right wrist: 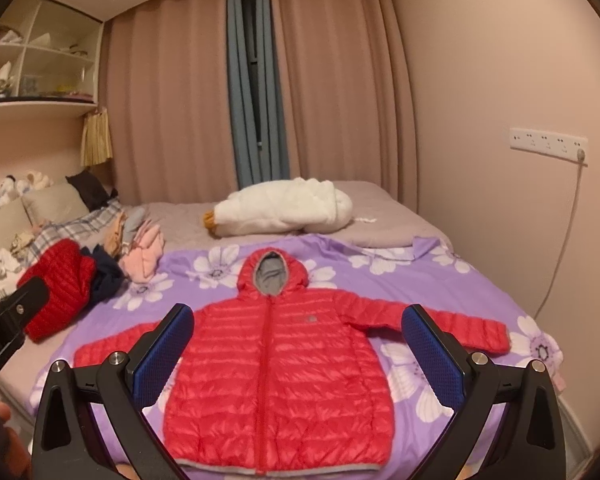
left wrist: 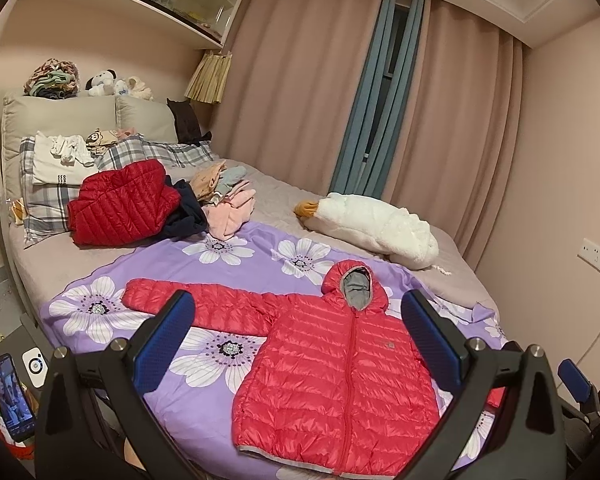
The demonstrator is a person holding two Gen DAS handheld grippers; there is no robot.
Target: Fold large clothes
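On purple floral sheet [right wrist: 440, 280], red hooded jacket [right wrist: 276, 372] flat, sleeves spread, both claws [left wrist: 298, 344] [right wrist: 298, 354] released above.

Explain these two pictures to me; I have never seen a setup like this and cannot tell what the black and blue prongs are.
No robot here: a person carries two clamp tools, each with a camera looking along its prongs. One picture comes from the left hand-held gripper, the other from the right hand-held gripper. Both are open and hold nothing. On the purple flowered bedsheet a bright red hooded puffer jacket lies flat, zipped, sleeves spread. Farther back lie a darker red quilted jacket on a clothes pile and a white fluffy goose-shaped plush toy.
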